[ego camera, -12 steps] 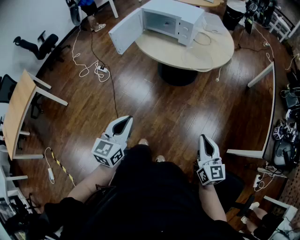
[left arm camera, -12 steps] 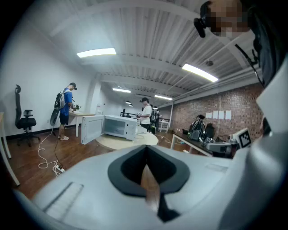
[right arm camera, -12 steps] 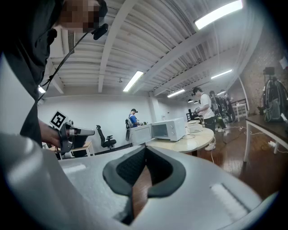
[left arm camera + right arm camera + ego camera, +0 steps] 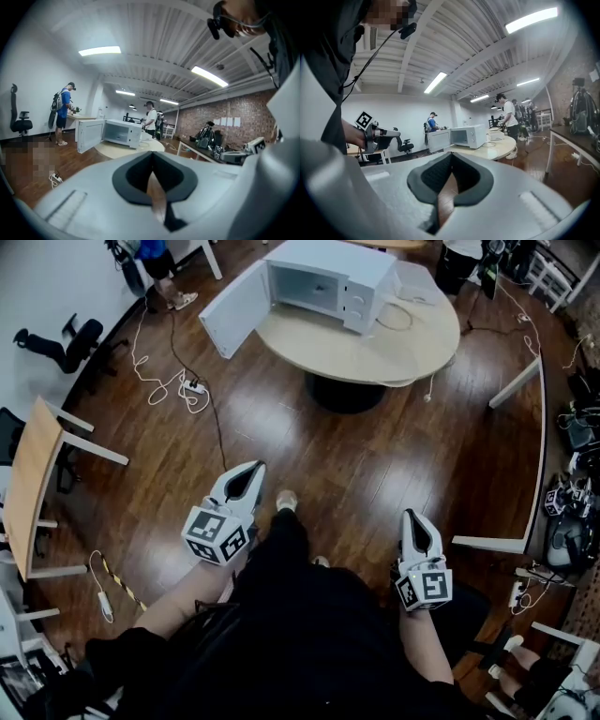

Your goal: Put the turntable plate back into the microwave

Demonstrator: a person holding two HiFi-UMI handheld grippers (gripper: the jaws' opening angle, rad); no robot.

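Note:
The white microwave (image 4: 323,277) stands on a round pale table (image 4: 375,343) far ahead, with its door (image 4: 232,310) swung open to the left. It also shows in the left gripper view as the microwave (image 4: 117,133) and in the right gripper view as the microwave (image 4: 466,137). A pale flat shape (image 4: 412,282) lies just right of it; I cannot tell whether it is the plate. My left gripper (image 4: 246,474) and right gripper (image 4: 410,518) hang at waist height over the wooden floor, far from the table. Both are shut and empty, as the left gripper (image 4: 151,154) and right gripper (image 4: 451,157) show up close.
A wooden desk (image 4: 28,474) and a black office chair (image 4: 56,343) stand at the left. White cables and a power strip (image 4: 178,381) lie on the floor between me and the table. A white table frame (image 4: 525,427) runs along the right. Other people (image 4: 63,112) stand near the microwave.
In the head view the table and microwave have shifted up and left, and my left gripper sits a little higher. Both grippers stay shut.

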